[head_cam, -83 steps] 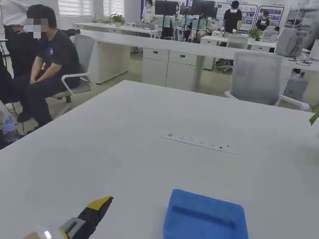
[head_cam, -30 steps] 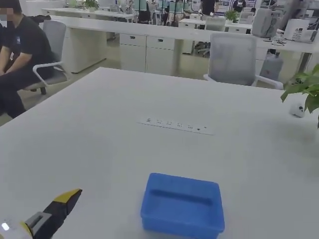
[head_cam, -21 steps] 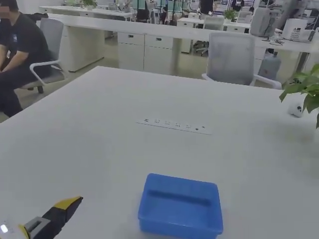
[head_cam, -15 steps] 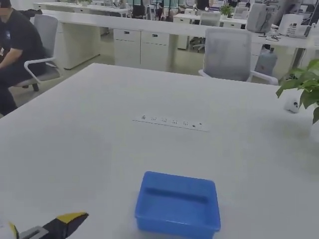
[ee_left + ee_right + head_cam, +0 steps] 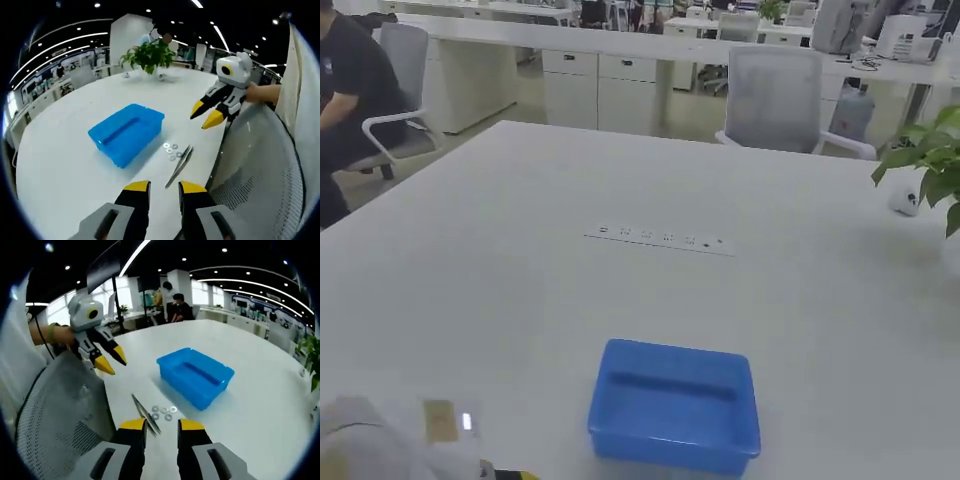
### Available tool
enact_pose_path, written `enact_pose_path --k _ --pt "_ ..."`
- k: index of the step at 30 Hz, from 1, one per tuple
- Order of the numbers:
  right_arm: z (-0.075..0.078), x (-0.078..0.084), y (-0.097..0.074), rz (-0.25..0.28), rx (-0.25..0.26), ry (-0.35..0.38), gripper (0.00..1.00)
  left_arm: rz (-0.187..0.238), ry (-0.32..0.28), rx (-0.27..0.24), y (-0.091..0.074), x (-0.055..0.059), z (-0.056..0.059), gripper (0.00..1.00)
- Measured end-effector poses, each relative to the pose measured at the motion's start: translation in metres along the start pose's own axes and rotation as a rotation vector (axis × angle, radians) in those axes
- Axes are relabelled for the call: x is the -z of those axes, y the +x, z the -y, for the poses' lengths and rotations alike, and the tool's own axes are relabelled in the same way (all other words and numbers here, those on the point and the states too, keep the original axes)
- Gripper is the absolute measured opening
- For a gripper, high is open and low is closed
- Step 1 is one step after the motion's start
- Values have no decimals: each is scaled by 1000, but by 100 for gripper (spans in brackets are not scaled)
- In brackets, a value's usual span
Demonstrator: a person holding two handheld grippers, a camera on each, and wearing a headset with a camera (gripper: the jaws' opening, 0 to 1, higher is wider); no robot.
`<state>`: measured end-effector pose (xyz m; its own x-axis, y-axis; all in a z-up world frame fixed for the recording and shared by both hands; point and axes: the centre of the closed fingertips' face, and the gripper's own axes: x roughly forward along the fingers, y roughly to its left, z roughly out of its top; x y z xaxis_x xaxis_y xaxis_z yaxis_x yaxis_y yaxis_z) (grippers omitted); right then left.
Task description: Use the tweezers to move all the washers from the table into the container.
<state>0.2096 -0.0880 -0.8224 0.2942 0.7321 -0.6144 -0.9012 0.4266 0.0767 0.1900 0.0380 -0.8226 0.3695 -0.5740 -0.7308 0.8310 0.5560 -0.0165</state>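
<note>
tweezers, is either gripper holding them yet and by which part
Nothing is held. The tweezers lie free on the table beside the washers; the left gripper and right gripper are both open and empty.

Straight ahead of me a white socket strip (image 5: pixel 660 239) lies flat, and beyond it a grey office chair (image 5: pixel 775 95) stands at the far edge. Off to my right, the green leaves of a potted plant (image 5: pixel 928 165) lean in, with a small white object (image 5: pixel 904 203) just beside them. Far left, a person in dark clothes (image 5: pixel 345 80) sits in another grey chair (image 5: pixel 405 60). White cabinets (image 5: pixel 610 100) line the aisle behind. Close at my side curves a grey mesh chair back (image 5: pixel 255 170), see-through.
</note>
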Motion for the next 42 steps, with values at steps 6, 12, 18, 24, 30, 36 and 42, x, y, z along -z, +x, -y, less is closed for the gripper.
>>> enact_pose_path --k 6,12,18,24,30,36,42 --pt "-6 16 16 -83 -34 -56 17 -83 87 74 24 6 6 11" --pt "-12 22 25 -131 -48 -101 13 -138 144 159 41 7 11 15" --pt "-17 25 31 -151 -58 -129 11 -210 237 208 53 11 14 10" --pt "-17 26 32 -152 -57 -135 9 -255 323 222 60 14 15 8" --pt "-14 22 33 -135 -49 -140 6 -308 369 226 62 21 15 2" --pt "-22 12 36 -82 -88 -126 11 -300 434 239 61 19 14 0" --pt "-26 15 42 -107 -103 -169 10 -321 436 266 63 18 12 0"
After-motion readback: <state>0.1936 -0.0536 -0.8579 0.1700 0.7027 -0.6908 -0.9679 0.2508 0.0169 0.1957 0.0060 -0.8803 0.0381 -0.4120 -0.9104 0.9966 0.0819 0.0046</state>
